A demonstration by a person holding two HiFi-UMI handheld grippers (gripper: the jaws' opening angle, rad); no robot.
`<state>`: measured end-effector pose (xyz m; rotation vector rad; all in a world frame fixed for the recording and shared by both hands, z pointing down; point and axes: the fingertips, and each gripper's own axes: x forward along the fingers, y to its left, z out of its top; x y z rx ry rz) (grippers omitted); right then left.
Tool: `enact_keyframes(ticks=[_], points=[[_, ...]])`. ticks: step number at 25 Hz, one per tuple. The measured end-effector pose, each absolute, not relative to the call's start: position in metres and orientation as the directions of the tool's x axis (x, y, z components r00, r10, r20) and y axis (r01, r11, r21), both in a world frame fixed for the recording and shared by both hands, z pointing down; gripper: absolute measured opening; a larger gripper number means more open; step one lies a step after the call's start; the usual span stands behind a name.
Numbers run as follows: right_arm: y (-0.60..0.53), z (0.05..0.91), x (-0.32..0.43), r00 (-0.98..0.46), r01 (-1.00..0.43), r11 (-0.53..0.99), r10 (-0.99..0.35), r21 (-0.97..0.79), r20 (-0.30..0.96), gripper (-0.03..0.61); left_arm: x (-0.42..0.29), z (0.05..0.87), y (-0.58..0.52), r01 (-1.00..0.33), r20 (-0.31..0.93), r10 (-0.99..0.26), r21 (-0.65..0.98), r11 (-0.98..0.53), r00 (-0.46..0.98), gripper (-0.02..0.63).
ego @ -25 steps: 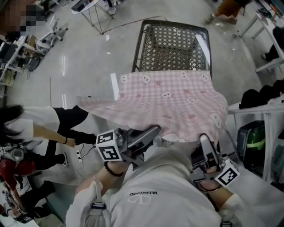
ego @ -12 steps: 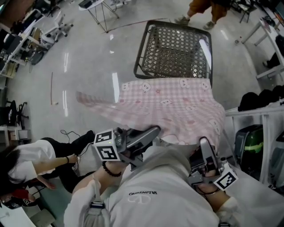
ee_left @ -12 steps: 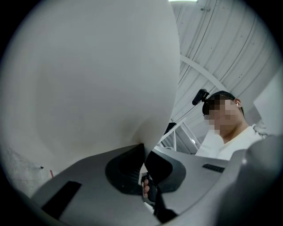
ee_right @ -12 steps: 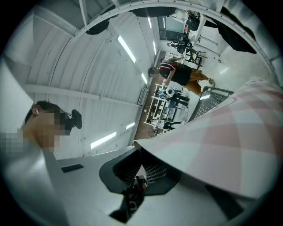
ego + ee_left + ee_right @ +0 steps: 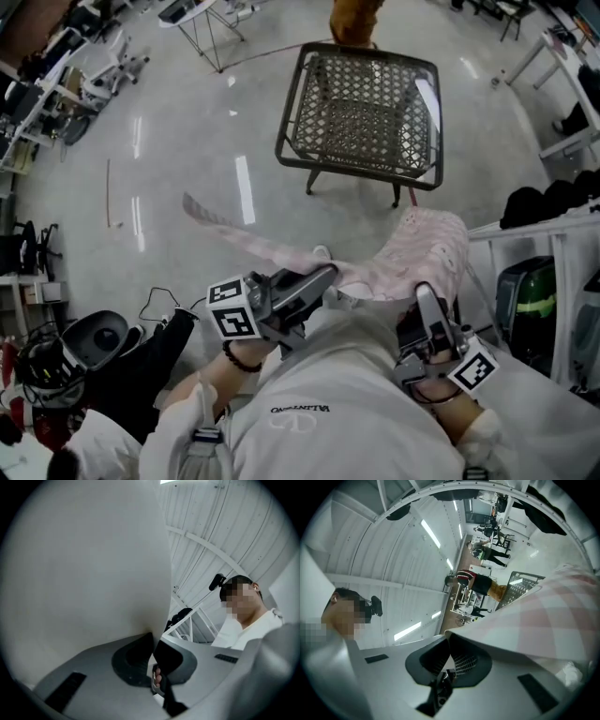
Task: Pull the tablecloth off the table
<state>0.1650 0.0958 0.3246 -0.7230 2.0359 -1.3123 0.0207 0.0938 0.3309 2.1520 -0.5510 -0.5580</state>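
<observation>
Left gripper (image 5: pixel 323 275) is clamped right down on the tablecloth (image 5: pixel 412 246). In the left gripper view the jaws are pressed together on a fold, and the pale underside of the cloth (image 5: pixel 84 573) rises from the pinch and fills the whole left side of the shot. Right gripper (image 5: pixel 420 292) is the same deal: jaws closed on an edge of the pink checked cloth (image 5: pixel 543 620), which runs up and off to the right from the pinch point (image 5: pixel 449 641).

From the head view, both grippers sit near, tucked in close to the person's white top (image 5: pixel 319 403), left one on the left and right one on the right. The cloth hangs in the air between and beyond them. It's bunched up in a hump just past the right gripper, and a long thin tail streams out to the far left over the floor (image 5: pixel 187 141).

The cloth is fully off the table (image 5: pixel 361 112). That's the dark mesh-topped one sitting farther out, its top bare, well apart from the cloth.

Over on the right there's a white rack (image 5: pixel 562 244) with some black bags (image 5: pixel 544 202) piled on top. Lower down in it is a dark bin (image 5: pixel 511 314) with something green (image 5: pixel 539 292) inside, can't tell what it is.
</observation>
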Motion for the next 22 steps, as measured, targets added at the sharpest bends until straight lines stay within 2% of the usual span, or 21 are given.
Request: enact_keyframes(ticks=[12, 22], points=[[0.084, 0.356, 0.169, -0.668, -0.119, 0.315, -0.727, -0.941, -0.159, 0.012, 0.026, 0.355, 0.086, -0.181, -0.196, -0.599, 0.841, -0.51, 0.777, 0.002], [0.067, 0.355, 0.169, -0.678, -0.137, 0.35, -0.715, -0.927, -0.17, 0.012, 0.021, 0.357, 0.07, -0.19, -0.206, -0.61, 0.833, -0.519, 0.765, 0.002]])
